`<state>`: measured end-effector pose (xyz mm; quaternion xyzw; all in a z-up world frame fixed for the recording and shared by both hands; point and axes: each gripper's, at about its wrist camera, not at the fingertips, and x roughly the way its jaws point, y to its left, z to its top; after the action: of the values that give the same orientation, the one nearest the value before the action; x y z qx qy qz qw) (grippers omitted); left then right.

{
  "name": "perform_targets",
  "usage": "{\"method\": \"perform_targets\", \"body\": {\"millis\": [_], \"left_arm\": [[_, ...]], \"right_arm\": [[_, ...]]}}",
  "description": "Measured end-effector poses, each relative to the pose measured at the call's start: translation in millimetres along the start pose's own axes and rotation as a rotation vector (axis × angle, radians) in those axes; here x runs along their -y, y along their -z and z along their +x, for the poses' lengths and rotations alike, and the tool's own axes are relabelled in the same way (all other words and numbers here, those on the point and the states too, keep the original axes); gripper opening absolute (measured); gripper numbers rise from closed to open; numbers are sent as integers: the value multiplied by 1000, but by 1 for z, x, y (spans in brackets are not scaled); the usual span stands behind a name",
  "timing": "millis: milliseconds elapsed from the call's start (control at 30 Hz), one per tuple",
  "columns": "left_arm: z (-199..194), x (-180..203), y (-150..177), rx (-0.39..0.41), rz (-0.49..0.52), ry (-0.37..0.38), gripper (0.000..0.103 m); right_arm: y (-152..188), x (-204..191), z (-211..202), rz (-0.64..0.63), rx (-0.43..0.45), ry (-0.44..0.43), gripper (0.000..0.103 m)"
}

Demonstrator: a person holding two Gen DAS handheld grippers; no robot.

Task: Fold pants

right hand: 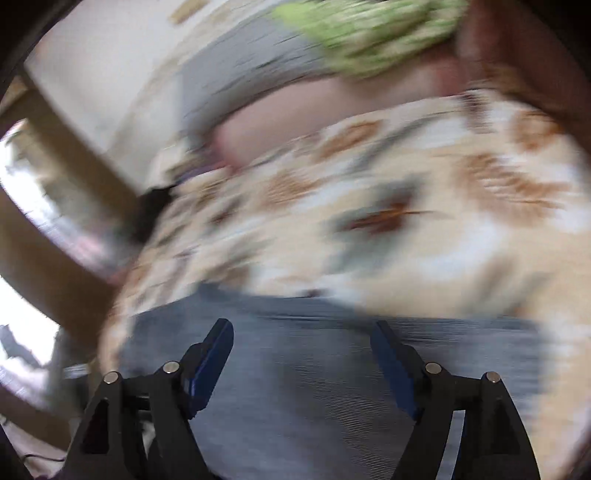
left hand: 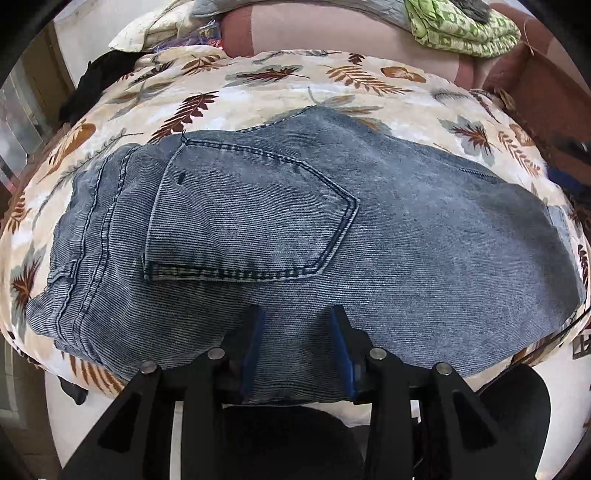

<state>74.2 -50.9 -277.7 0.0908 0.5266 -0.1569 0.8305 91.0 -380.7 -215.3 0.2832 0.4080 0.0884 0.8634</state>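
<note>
Blue denim pants (left hand: 295, 221) lie folded flat on a leaf-print sheet (left hand: 258, 92), back pocket (left hand: 251, 221) facing up and the waistband at the left. My left gripper (left hand: 296, 317) points down at their near edge. Its blue-padded jaws stand apart, flat denim runs between them, and the pads do not pinch it. The right wrist view is blurred by motion. There my right gripper (right hand: 303, 328) is wide open above the pants (right hand: 295, 387), with nothing held between its fingers.
A green patterned cloth (left hand: 461, 29) lies on pinkish-brown cushions (left hand: 332, 33) behind the sheet; it shows again at the top (right hand: 369, 33). A black garment (left hand: 96, 81) sits at the sheet's far left corner. Something dark (left hand: 288, 435) lies below the near edge.
</note>
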Motion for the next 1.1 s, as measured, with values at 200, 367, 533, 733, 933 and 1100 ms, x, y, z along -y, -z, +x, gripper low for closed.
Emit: {"method": "perform_targets", "body": {"millis": [200, 367, 533, 733, 933, 1100], "left_arm": [[-19, -20, -7, 6, -45, 56, 39], [-22, -34, -1, -14, -68, 99, 42], [-22, -32, 0, -3, -48, 130, 42], [-16, -29, 0, -11, -22, 140, 42], [-12, -31, -6, -9, -26, 133, 42], [-17, -29, -11, 13, -12, 109, 42]], "right_arm": [[-9, -71, 106, -109, -178, -77, 63], [-24, -84, 165, -166, -281, -43, 56], [-29, -85, 197, -241, -390, -7, 56], [-20, -106, 215, -399, -458, 62, 7], [-28, -133, 204, -511, -356, 191, 3], [-37, -126, 213, -431, -316, 252, 1]]}}
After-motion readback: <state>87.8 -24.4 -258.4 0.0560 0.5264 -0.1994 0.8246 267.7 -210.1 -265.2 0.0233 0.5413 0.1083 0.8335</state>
